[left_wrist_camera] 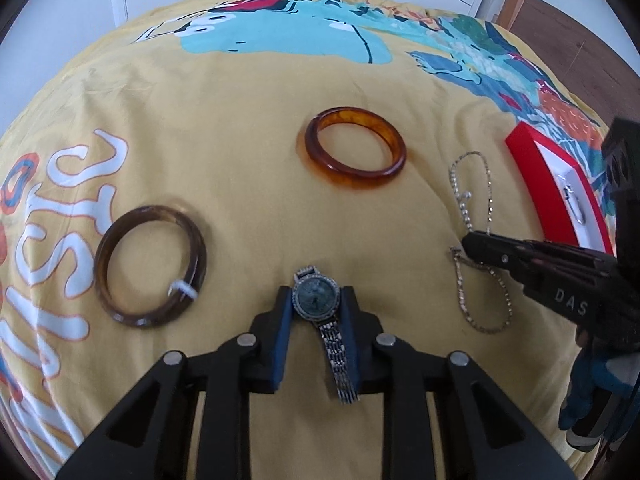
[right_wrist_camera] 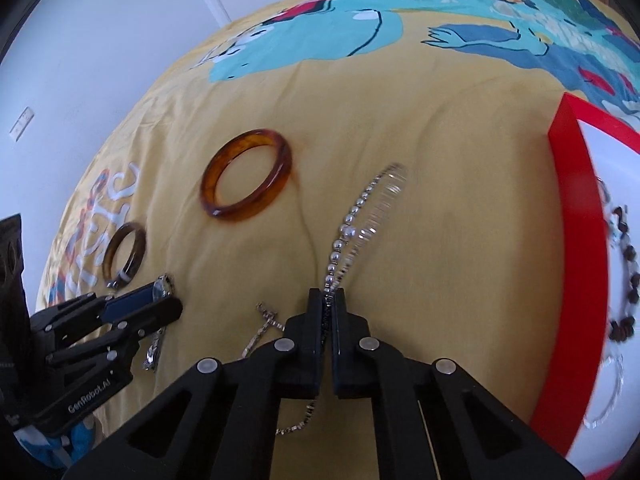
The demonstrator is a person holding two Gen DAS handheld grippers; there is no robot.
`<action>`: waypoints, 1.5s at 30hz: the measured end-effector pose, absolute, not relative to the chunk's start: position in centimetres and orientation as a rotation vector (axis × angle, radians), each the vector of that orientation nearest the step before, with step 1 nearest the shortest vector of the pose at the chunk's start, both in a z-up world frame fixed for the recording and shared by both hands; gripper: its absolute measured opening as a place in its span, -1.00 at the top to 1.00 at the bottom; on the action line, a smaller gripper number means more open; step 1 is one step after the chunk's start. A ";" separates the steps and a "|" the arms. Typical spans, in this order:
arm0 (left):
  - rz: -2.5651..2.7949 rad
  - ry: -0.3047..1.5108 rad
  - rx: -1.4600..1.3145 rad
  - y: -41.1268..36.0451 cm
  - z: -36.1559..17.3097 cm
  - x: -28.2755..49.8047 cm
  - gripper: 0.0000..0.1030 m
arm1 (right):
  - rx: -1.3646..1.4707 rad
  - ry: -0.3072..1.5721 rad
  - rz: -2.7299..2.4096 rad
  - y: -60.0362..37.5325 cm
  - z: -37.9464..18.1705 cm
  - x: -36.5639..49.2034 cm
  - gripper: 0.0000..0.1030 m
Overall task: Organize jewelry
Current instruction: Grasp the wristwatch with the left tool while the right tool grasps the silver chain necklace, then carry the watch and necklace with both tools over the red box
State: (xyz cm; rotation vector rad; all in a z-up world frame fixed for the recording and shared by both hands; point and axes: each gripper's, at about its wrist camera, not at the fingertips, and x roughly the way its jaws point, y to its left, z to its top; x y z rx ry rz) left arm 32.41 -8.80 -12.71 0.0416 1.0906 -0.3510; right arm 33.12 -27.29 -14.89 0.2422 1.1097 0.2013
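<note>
The left gripper (left_wrist_camera: 316,300) clamps the watch (left_wrist_camera: 316,302) face between its fingers, while the right gripper (right_wrist_camera: 327,300) pinches the chain (right_wrist_camera: 352,224).

Yellow printed bedspread (left_wrist_camera: 224,128), white wall (right_wrist_camera: 100,48) with a switch plate (right_wrist_camera: 21,129), wooden floor (left_wrist_camera: 568,28).
</note>
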 end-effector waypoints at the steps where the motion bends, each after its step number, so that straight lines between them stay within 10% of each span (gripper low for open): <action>1: -0.350 1.090 0.041 -8.7 -12.5 32.1 0.57 | 0.244 1.103 0.205 -27.2 -14.6 32.6 0.93; 45: -0.384 0.817 0.040 -8.6 4.9 13.0 0.57 | 0.240 0.769 0.219 -30.1 5.0 10.7 0.93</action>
